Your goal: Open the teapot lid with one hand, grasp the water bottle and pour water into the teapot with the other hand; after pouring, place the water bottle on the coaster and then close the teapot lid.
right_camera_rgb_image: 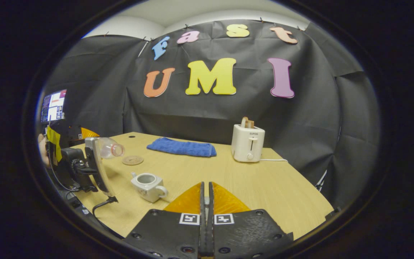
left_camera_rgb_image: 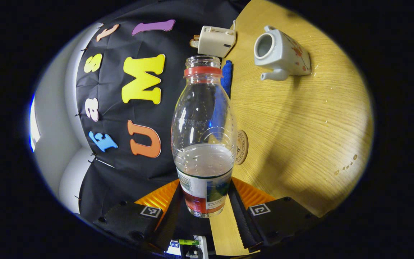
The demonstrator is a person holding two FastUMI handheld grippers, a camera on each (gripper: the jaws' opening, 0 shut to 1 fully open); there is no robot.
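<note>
My left gripper (left_camera_rgb_image: 205,194) is shut on the lower body of a clear, uncapped water bottle (left_camera_rgb_image: 204,126) with a red neck ring. Some water lies in its base end. In the right gripper view this left gripper (right_camera_rgb_image: 97,154) holds the bottle (right_camera_rgb_image: 109,148) tipped nearly level over the table's left side, mouth toward the round coaster (right_camera_rgb_image: 132,160). The white teapot (right_camera_rgb_image: 148,185) stands on the table with no lid on it, its opening bare; it is also in the left gripper view (left_camera_rgb_image: 280,54), past the coaster (left_camera_rgb_image: 242,146). My right gripper (right_camera_rgb_image: 206,196) hovers above the table, fingers together with nothing seen between them.
A white toaster (right_camera_rgb_image: 248,144) stands at the back right of the wooden table (right_camera_rgb_image: 264,187), its cord trailing right. A folded blue towel (right_camera_rgb_image: 182,147) lies at the back middle. A monitor (right_camera_rgb_image: 53,105) glows at far left. Small droplets (left_camera_rgb_image: 345,167) spot the tabletop.
</note>
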